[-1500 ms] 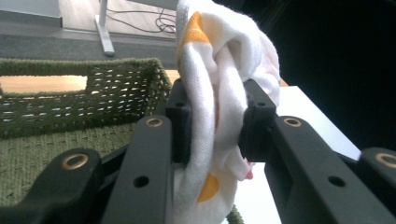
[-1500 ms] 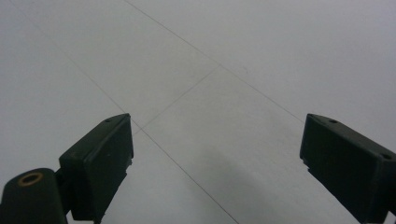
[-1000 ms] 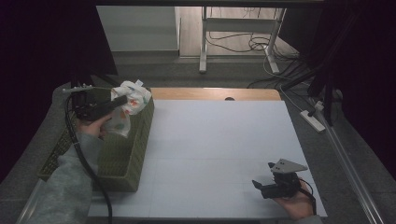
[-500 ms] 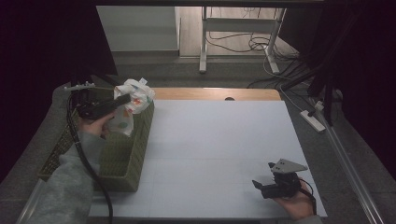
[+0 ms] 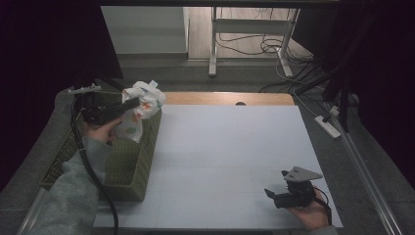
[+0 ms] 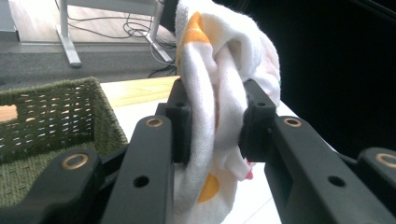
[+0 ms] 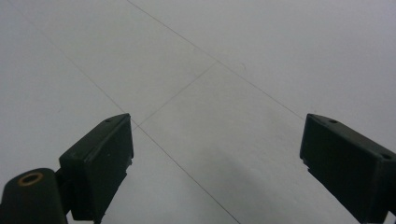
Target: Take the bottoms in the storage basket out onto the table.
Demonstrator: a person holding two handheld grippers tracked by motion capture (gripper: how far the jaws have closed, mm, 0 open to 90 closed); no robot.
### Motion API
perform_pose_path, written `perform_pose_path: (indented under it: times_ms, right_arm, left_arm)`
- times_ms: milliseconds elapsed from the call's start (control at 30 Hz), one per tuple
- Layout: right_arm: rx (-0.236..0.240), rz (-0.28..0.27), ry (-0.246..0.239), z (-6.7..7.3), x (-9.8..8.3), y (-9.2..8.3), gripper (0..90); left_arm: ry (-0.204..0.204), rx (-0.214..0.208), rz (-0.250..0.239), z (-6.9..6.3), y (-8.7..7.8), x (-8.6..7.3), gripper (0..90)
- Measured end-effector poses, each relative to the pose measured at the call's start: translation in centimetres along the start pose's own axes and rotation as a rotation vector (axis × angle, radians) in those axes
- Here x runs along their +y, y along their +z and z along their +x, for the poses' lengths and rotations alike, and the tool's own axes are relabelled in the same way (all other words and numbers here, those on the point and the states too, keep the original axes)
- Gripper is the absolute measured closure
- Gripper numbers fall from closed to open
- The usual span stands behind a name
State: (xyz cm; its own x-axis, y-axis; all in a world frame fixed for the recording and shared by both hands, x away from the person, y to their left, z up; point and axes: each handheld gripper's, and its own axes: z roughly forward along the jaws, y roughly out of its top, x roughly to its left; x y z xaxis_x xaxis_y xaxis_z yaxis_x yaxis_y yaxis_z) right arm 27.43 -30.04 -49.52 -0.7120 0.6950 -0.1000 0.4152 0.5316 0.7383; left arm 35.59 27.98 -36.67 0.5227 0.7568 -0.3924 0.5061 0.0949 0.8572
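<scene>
The worktop (image 5: 230, 147) was one broad white sheet with thin seams across it, its wooden edge showing along the far side. At its left end stood a single green woven basket (image 5: 132, 166), long and open-topped. From where I stood the near part of its floor looked bare in the left claw's view, though I could not tell what lay in the rest of it.

There was one cloth (image 5: 139, 110), white with orange and coloured spots, bunched into a loose bundle. It hung above the far end of the basket, lifted clear of the rim, with its lower folds drooping toward the basket's right wall.

Two claws were at work. The left claw (image 5: 134, 104), held in the person's left hand (image 5: 105, 129) over the basket, was clamped together on the cloth: in its own view the two black pads (image 6: 180, 123) pressed into a thick fold from either side, and the fabric bulged above and below them.

The right claw (image 5: 271, 195) rested low at the near right corner of the worktop, well apart from the basket. Its jaws stood wide apart with bare white surface between them.
</scene>
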Motion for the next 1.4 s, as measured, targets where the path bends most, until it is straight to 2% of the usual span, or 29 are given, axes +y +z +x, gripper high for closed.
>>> perform_pose_path:
  times_ms: [433, 1400]
  right_arm:
    - [0.004, 0.0, 0.003, -0.1, -0.1, 0.1, 9.9]
    - [0.002, 0.004, 0.004, -0.1, -0.1, 0.1, 9.9]
  left_arm:
    - [0.012, -0.059, -0.004, -1.5, 0.9, 0.4, 69.9]
    - [0.057, -0.134, 0.023, -4.6, 3.8, 0.4, 69.9]
